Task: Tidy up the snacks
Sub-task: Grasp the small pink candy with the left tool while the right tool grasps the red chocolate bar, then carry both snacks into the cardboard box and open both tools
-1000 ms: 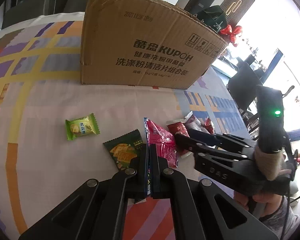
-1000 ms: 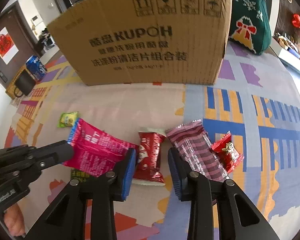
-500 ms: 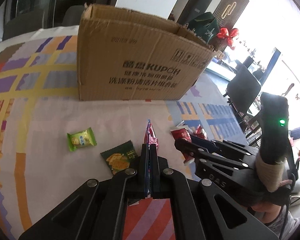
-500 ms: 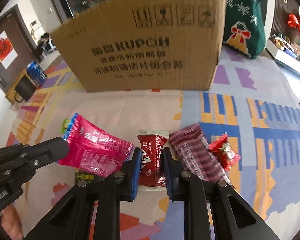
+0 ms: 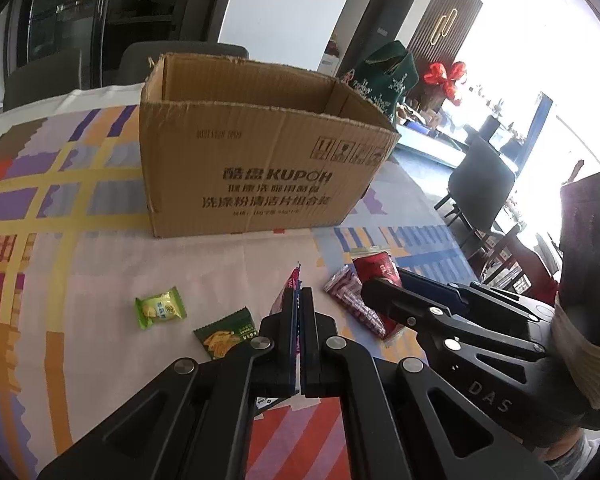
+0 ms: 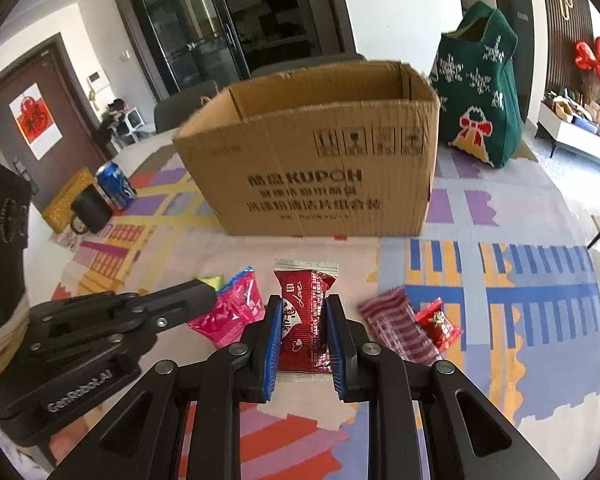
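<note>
While the left gripper [image 5: 299,332] pinches the pink snack packet [image 6: 232,312] edge-on, the right gripper [image 6: 300,340] clamps the red candy packet [image 6: 304,316] by its sides above the tablecloth [image 6: 500,240], both probably light, crinkly and slippery.
</note>
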Tool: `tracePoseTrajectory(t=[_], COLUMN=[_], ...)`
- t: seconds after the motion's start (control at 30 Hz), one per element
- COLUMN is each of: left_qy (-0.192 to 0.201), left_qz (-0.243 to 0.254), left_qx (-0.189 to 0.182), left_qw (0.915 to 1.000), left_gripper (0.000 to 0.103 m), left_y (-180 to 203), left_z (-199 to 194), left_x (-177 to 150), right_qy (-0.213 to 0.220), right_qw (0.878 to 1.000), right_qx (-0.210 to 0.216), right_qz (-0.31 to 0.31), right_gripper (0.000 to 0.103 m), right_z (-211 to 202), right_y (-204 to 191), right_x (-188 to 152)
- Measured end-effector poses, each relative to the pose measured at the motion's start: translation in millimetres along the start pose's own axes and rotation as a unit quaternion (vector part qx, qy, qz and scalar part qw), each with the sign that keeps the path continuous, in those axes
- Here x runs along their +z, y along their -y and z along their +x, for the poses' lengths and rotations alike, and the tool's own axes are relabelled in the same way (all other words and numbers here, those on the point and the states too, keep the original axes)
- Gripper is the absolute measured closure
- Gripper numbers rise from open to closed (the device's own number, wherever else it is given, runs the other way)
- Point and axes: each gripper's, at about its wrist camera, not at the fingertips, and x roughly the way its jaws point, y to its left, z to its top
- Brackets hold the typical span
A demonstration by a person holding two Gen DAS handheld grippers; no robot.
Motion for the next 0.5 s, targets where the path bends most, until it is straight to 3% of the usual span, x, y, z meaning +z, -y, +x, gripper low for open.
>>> tracePoseTrajectory(t=[0.5], left_qy=[0.040], left_qz=[0.019], left_qx=[0.008], left_qw=[0.9990], left_gripper=[0.100], left_y=[10], left_z=[-22], left_x=[29], right_qy=[0.040], right_qw=[0.999], right_qx=[0.014], right_qz=[-0.007], right_gripper=[0.081], right_z=[-20], right_y=[-6], right_x=[20])
